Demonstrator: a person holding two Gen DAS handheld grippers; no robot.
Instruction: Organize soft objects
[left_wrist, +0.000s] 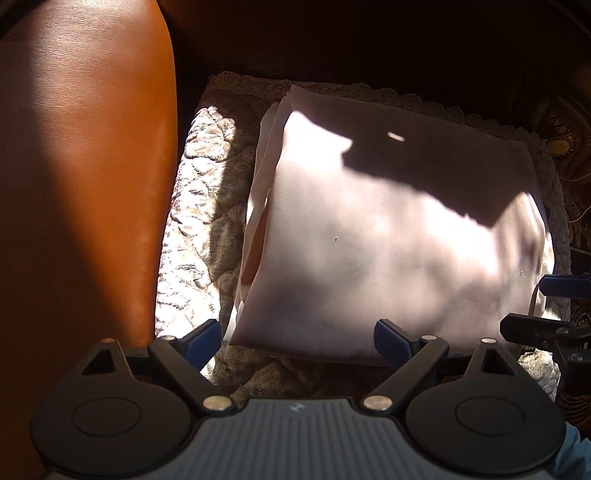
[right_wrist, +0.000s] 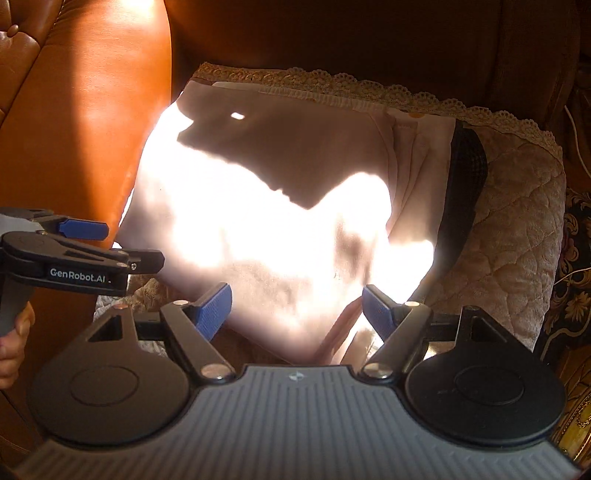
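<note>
A folded stack of pale pink cloth (left_wrist: 388, 229) (right_wrist: 277, 221) lies flat on a quilted seat cushion (left_wrist: 199, 206) (right_wrist: 517, 206), half in bright sun and half in shadow. My left gripper (left_wrist: 297, 341) hangs open above the stack's near edge, pads apart and touching nothing. In the right wrist view it shows at the left edge (right_wrist: 122, 245). My right gripper (right_wrist: 297, 308) is open too, over the stack's near right corner, nothing between its pads; it shows at the right edge of the left wrist view (left_wrist: 546, 306). A dark mesh fabric piece (right_wrist: 465, 177) pokes out from under the stack's right side.
A brown leather armrest (left_wrist: 81, 166) (right_wrist: 81, 110) rises close on the left, and the sofa back is dark behind. Lace trim (right_wrist: 369, 88) borders the cushion's far edge. A person's hand (right_wrist: 14, 343) holds the left gripper's handle. Ornate patterned carpet (right_wrist: 576, 288) lies to the right.
</note>
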